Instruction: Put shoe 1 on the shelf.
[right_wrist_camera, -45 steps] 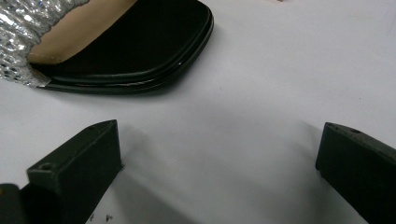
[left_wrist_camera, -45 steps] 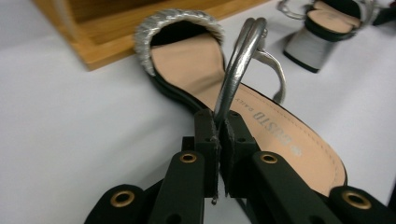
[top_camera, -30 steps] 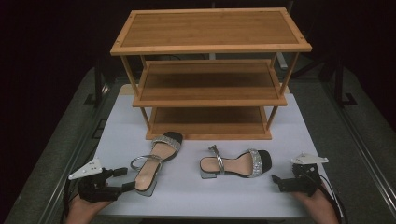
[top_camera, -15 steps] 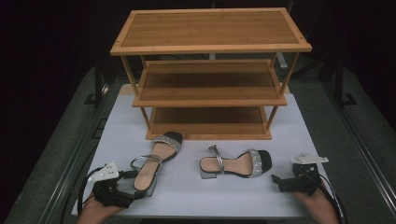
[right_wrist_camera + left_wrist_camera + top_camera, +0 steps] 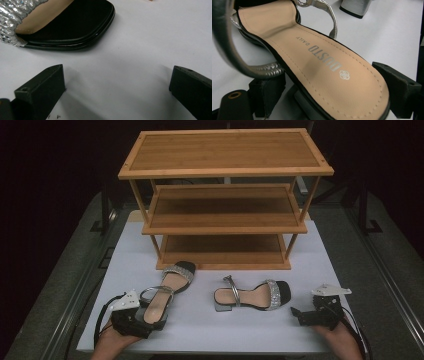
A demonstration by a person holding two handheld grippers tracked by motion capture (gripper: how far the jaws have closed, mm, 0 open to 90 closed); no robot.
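1. The left hand-held gripper (image 5: 150,320) sits at the near left edge of the counter (image 5: 200,330), its jaws spread wide on either side of the heel end of the left sandal (image 5: 162,292); in the left gripper view the insole (image 5: 324,67) lies between them, and they do not look clamped yet
2. The right hand-held gripper (image 5: 300,316) rests at the near right, jaws wide open and holding nothing, just short of the black toe of the right sandal (image 5: 75,22)
3. Both sandals lie flat on the white counter, the right sandal (image 5: 252,295) on its own in the middle, near the left one but apart from it
4. Judging by this, the work is at its start: neither sandal is lifted and none stands on the rack
5. Beyond them the wooden shoe rack (image 5: 225,195) stands with all three shelves bare; its front posts and low bottom shelf look like the main things to steer around
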